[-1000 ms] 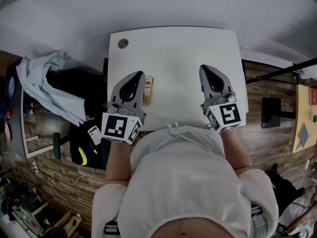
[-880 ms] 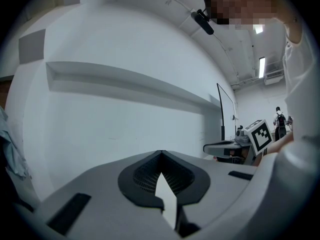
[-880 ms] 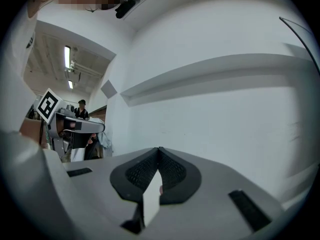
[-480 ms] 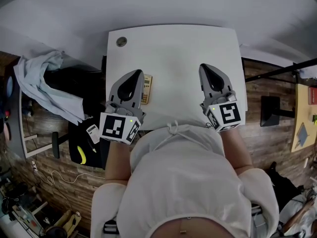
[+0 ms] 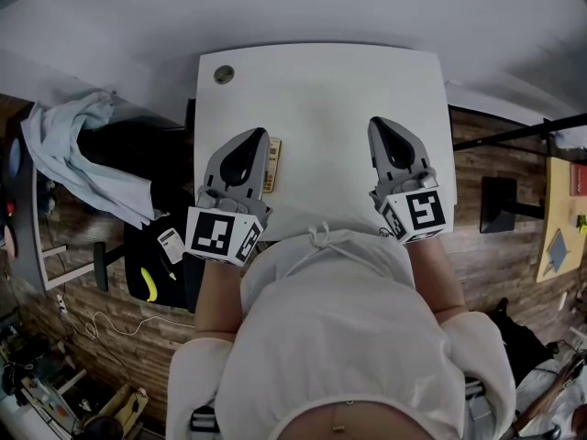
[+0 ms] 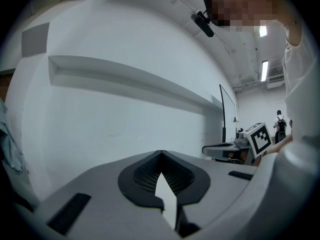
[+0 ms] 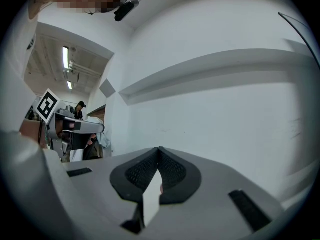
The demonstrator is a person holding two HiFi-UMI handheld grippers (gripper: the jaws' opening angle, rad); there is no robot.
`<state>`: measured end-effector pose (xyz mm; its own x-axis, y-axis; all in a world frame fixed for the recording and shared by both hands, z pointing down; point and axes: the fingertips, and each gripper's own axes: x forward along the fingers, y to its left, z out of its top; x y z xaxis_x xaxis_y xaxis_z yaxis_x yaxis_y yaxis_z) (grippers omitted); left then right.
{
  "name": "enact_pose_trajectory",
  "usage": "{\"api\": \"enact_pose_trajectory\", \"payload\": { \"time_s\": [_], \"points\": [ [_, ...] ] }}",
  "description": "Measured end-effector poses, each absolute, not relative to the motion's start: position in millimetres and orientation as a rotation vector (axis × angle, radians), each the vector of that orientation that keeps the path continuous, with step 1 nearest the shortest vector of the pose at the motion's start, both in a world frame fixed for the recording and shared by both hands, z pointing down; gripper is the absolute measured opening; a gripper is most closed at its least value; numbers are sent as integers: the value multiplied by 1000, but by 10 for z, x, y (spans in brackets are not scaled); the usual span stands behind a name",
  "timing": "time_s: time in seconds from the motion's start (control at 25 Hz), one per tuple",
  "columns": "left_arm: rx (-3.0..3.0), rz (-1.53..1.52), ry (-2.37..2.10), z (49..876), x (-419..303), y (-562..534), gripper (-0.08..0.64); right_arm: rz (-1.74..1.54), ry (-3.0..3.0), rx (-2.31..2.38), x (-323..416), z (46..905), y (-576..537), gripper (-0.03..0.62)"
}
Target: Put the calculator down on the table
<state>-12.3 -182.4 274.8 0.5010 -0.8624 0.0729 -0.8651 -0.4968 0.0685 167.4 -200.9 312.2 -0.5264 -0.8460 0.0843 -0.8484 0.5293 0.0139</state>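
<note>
The calculator (image 5: 272, 165), a small tan slab, lies flat on the white table (image 5: 330, 90) near its front left edge. My left gripper (image 5: 258, 135) hovers right beside it on the left, jaws shut and empty. My right gripper (image 5: 378, 123) is held over the table's front right part, also shut with nothing in it. In the left gripper view the jaws (image 6: 160, 154) meet at the tip and face a bare white wall. The right gripper (image 7: 159, 150) shows the same in its own view. The calculator appears in neither gripper view.
A round grommet (image 5: 223, 74) sits in the table's far left corner. Left of the table a light cloth (image 5: 78, 154) hangs over a dark chair, with a black bag (image 5: 151, 273) on the wooden floor. A black stand base (image 5: 502, 207) stands to the right.
</note>
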Motion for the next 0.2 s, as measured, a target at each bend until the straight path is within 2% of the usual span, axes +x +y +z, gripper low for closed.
{"api": "enact_pose_trajectory", "payload": {
  "time_s": [0.2],
  "points": [
    [2629,39,-1525,2782,-167,-1874,17,61,-2668,1503,1650,3159,-2063,0]
  ]
}}
